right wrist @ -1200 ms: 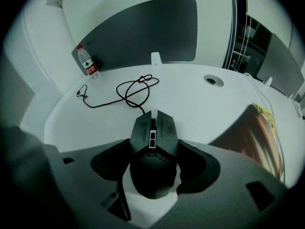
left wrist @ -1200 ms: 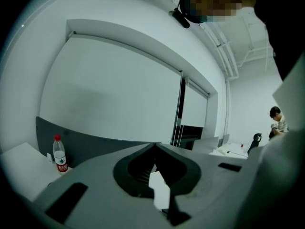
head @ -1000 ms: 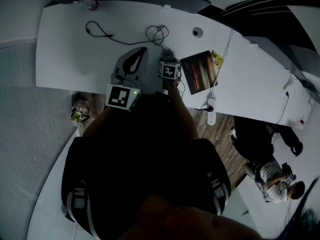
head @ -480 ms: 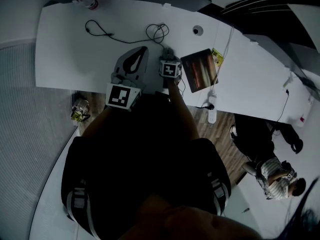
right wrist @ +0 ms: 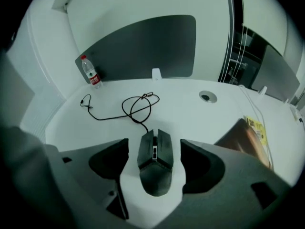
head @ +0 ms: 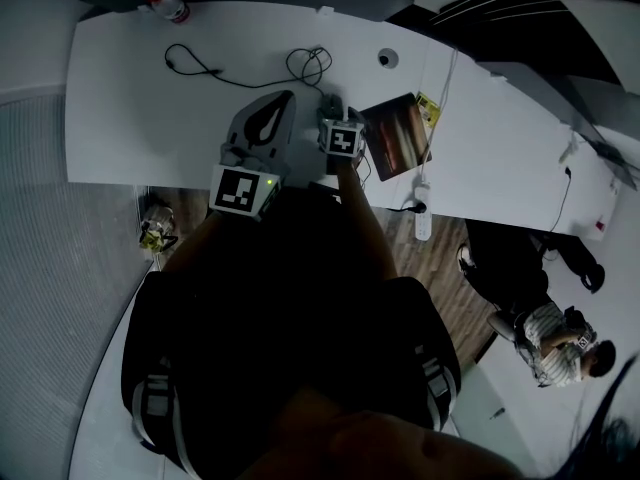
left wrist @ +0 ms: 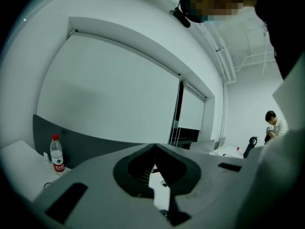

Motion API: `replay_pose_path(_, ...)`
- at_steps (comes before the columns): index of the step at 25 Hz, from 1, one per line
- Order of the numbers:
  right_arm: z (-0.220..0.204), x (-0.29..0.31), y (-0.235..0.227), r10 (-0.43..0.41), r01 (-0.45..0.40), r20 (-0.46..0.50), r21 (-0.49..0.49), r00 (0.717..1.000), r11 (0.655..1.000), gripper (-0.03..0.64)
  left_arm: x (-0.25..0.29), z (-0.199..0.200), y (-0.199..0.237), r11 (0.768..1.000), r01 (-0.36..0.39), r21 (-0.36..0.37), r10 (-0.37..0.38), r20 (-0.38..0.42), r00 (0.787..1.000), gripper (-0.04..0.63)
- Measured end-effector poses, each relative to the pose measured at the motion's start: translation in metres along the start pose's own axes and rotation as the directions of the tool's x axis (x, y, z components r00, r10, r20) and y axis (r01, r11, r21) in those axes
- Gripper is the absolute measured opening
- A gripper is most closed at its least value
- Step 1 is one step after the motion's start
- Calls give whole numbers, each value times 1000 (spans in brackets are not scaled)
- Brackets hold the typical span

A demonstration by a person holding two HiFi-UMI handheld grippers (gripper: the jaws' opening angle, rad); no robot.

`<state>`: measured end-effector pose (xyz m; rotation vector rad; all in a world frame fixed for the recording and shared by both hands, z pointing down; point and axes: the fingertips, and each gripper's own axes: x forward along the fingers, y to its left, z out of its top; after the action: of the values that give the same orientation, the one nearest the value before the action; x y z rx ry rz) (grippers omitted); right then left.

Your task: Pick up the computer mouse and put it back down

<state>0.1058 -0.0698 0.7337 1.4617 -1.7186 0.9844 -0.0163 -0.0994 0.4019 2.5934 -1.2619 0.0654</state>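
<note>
Both jaws of the right gripper (right wrist: 155,146) are seen spread wide and opening, with the computer mouse (right wrist: 155,168) lying between them on the white desk (right wrist: 190,113); clear desk surface is shown on either side of the mouse, so neither pad is pressed against it. The mouse is placed at the lower centre of the right gripper view, its buttons turned toward the top of the frame. From its front a black cable (right wrist: 136,106) is led upward into loose loops and then off to the left. A water bottle (right wrist: 90,73) is stood at the upper left by the grey partition, a round cable hole (right wrist: 207,97) is set into the desk at the upper right, and a brown flat item (right wrist: 248,137) is laid at the right edge. The jaws of the left gripper (left wrist: 155,147) are brought together at their tips with nothing held between them, pointed nearly level above the desk toward the wall.
</note>
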Motion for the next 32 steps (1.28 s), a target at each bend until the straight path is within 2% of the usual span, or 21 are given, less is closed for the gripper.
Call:
replay_pose_path(7,52,-45,-1,-3,0,147,23,989,1000,314,-7,10,1,1000,-7,-9,7,44,999,5)
replay_pose_path(10,75,-66,2,16,-25,215,39,977,999,313,-10,15,1,1000,-9,-12,10,61,998,5)
replay_pose_path(13,97,-92,4,11,-27,288,53,958,998,247,-13,17,0,1000,-7,-12,8,65,998,5)
replay_pose_path(16,115,-117,4,-3,-16,353,52,936,999,212,-16,21,-1,1000,-6,-12,7,77,997,5)
replay_pose_path(21,130,-150,5,-5,-28,421,71,907,997,132,-21,25,0,1000,-12,-11,13,89,996,5)
replay_pose_path(27,139,-183,8,-31,-18,495,93,869,995,63,-25,30,1,1000,-11,-11,12,105,994,5)
replay_pose_path(32,142,-211,13,-44,-13,539,101,841,995,28,-27,25,-2,1000,-3,-11,4,81,997,5)
